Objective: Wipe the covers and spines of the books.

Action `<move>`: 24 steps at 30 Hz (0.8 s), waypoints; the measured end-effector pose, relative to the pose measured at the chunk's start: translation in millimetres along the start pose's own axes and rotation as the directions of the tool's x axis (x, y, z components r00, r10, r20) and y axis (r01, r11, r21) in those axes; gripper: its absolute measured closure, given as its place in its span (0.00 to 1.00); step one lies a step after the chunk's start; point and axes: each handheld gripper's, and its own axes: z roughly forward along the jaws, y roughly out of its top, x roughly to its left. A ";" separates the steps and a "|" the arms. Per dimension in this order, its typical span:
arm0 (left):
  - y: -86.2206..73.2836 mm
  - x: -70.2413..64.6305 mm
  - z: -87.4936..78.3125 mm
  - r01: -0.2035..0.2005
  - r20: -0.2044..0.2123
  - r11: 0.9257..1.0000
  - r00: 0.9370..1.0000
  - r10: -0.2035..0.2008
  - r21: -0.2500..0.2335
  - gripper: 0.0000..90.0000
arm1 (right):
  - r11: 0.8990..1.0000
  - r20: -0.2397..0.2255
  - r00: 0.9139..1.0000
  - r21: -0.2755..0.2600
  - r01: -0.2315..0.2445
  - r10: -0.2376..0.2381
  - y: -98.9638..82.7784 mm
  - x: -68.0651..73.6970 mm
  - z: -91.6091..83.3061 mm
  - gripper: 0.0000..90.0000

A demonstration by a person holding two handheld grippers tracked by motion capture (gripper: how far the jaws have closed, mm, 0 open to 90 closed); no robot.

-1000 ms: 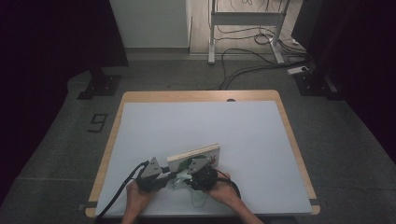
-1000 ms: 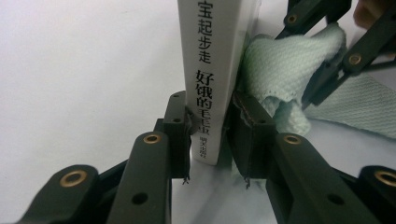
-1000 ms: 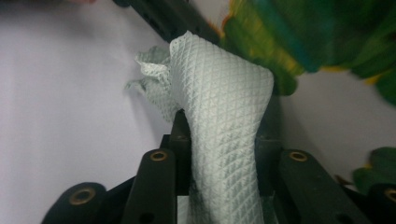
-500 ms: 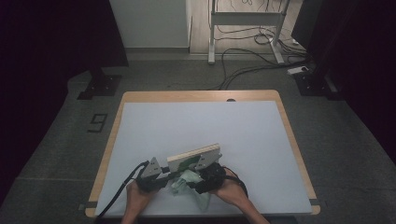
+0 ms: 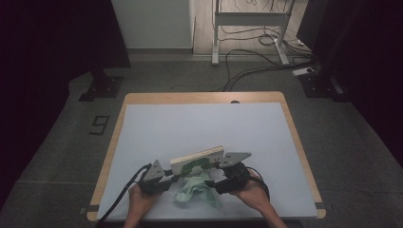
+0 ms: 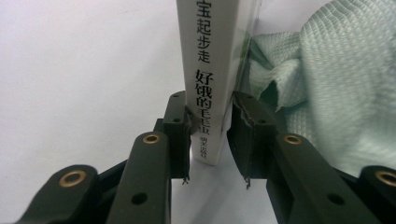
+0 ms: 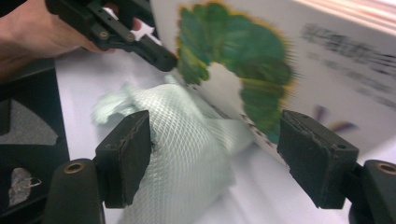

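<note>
My left gripper has its fingers clamped on the spine end of the thick white board book with the green caterpillar cover; book stands on edge, tilted, near the front of the pale grey surface, between my two hands; crumpled pale green waffle-weave cloth lies heaped on the surface just below the book, against its cover side; in the left gripper view the cloth sits just right of the book's spine; my right gripper has just been opening; fingers now stand apart with nothing pinched, cloth loose between them, book cover just beyond; the left gripper shows at the book's corner there; risks as I judge them: book is held by one end only, so the free end could sag or twist out of the grip if I swing it; cloth is bunched against the cover and could drag along or snag on a finger when either hand moves; right-side picture is motion-blurred, so I can't tell if cloth touches the left finger pad; re-grabbing blind could catch the book edge rather than the cloth.
</note>
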 end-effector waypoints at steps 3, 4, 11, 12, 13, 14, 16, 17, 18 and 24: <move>0.0 0.2 0.0 0.000 0.002 1.000 1.000 0.000 0.000 0.76 | 1.000 0.020 1.000 -0.008 -0.022 0.022 -2.7 -6.0 -9.7 0.28; 0.0 0.2 0.0 0.000 0.001 1.000 1.000 0.000 0.000 0.76 | 1.000 0.029 0.999 -0.010 -0.026 0.027 -3.5 -7.8 -12.6 0.28; 0.0 0.3 0.0 0.001 0.002 1.000 1.000 -0.001 0.000 0.76 | 0.999 0.089 0.995 -0.012 -0.046 0.047 -7.8 -21.4 -25.5 0.27; 0.0 0.3 0.0 0.001 0.002 1.000 1.000 -0.001 0.000 0.76 | 0.998 0.102 0.993 -0.012 -0.056 0.057 -9.1 -25.6 -25.0 0.27; 0.0 0.3 0.0 0.001 0.001 1.000 1.000 -0.001 0.000 0.76 | 0.998 0.108 0.992 -0.012 -0.059 0.060 -10.1 -28.8 -24.3 0.27; 0.0 0.3 -0.1 0.000 0.002 1.000 1.000 0.000 0.001 0.76 | 0.998 0.120 0.990 -0.014 -0.069 0.070 -11.4 -32.6 -22.4 0.26; 0.0 0.3 0.0 0.000 0.002 1.000 1.000 0.000 0.001 0.76 | 0.997 0.129 0.988 -0.013 -0.078 0.079 -13.9 -40.2 -17.3 0.26; 0.0 0.3 0.0 0.000 0.002 1.000 1.000 0.000 0.000 0.76 | 0.997 0.132 0.988 -0.012 -0.080 0.081 -14.9 -43.4 -13.7 0.26; 0.0 0.2 0.0 0.001 0.001 1.000 1.000 -0.001 0.000 0.76 | 0.997 0.131 0.988 -0.008 -0.079 0.080 -15.7 -46.5 -9.2 0.26; 0.0 -0.3 0.0 0.001 0.000 1.000 1.000 -0.001 0.001 0.76 | 0.998 0.135 0.989 -0.014 -0.054 0.055 -14.5 -56.5 11.6 0.29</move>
